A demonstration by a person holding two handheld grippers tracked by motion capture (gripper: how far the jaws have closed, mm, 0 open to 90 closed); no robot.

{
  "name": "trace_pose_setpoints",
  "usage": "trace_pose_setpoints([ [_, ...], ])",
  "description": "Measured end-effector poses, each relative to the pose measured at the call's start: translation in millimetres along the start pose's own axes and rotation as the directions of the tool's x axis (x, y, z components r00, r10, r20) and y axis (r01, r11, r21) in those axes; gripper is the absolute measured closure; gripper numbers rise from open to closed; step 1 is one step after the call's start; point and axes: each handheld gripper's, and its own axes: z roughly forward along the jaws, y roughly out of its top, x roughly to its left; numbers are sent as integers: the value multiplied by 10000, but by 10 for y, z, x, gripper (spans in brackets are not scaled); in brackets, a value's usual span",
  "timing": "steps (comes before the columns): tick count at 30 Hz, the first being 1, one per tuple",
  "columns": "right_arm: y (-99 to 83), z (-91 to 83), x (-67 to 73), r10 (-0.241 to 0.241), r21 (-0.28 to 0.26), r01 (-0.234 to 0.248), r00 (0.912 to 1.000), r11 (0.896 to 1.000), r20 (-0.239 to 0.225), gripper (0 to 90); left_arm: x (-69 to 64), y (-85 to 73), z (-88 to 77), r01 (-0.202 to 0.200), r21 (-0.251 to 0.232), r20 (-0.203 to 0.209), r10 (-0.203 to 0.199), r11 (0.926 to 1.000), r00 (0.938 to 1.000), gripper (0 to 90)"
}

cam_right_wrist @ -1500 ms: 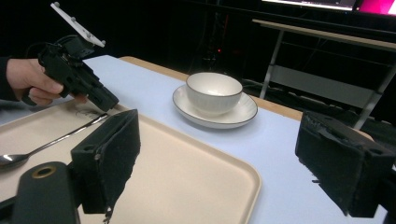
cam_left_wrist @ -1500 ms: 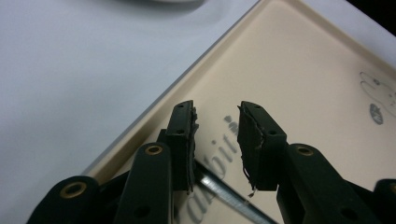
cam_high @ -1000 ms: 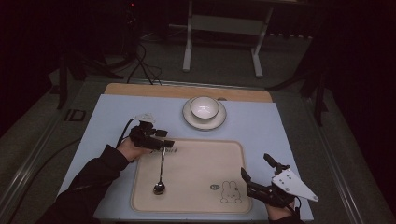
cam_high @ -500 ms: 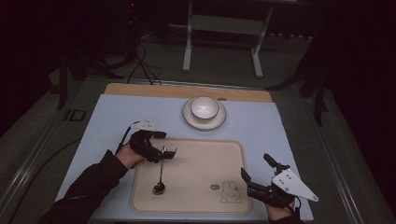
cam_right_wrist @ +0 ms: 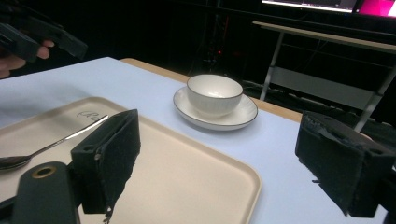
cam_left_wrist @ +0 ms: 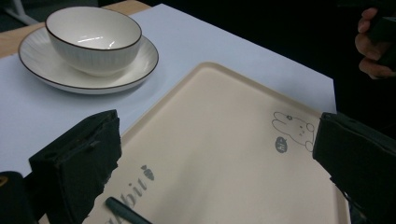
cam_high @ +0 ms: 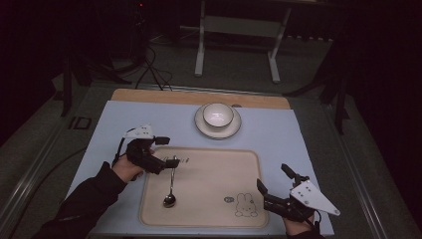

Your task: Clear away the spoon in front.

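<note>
Left gripper (cam_high: 166, 162) — jaws spread wide — is poised over the spoon (cam_high: 170, 191) handle on the tray (cam_high: 209, 219); closure is judged next.

The person is wearing a dark long sleeve (cam_high: 84, 199) on the left arm. Each hand is carrying a black tool: the left gripper (cam_high: 166, 152) and the right gripper (cam_high: 272, 180) are both wearing a pale grey three-cornered plate on top. The right gripper's jaws are showing thick, blocky black pads with rough edges, and a brass-coloured ring is sitting just beside one.
</note>
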Motion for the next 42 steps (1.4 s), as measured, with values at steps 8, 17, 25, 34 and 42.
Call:
trace_pose_setpoints([
  [8, 3, -2, 7, -10, 3, 10, 10000, 10000, -9, 139, -120, -40, -135, -135, 47, -25, 136, 9999, 9999, 18],
  [17, 4, 2, 13, -47, 9, 47, 10000, 10000, -35, 139, -220, -155, -225, -61, -83, -228, 59, 9999, 9997, 18],
  [25, 0, 13, 16, -43, 34, 44, 10000, 10000, -70, 139, -276, -268, -274, -188, -304, -504, 173, 9994, 9986, 18],
  [34, -3, 16, 13, -16, 62, 16, 10000, 10000, -75, 139, -330, -405, -369, 3, -259, -768, -23, 9997, 9970, 18],
  [42, -5, 18, 16, -38, 65, 38, 10000, 10000, -76, 139, -368, -492, -375, -24, -520, -1055, -31, 9986, 9944, 18],
])
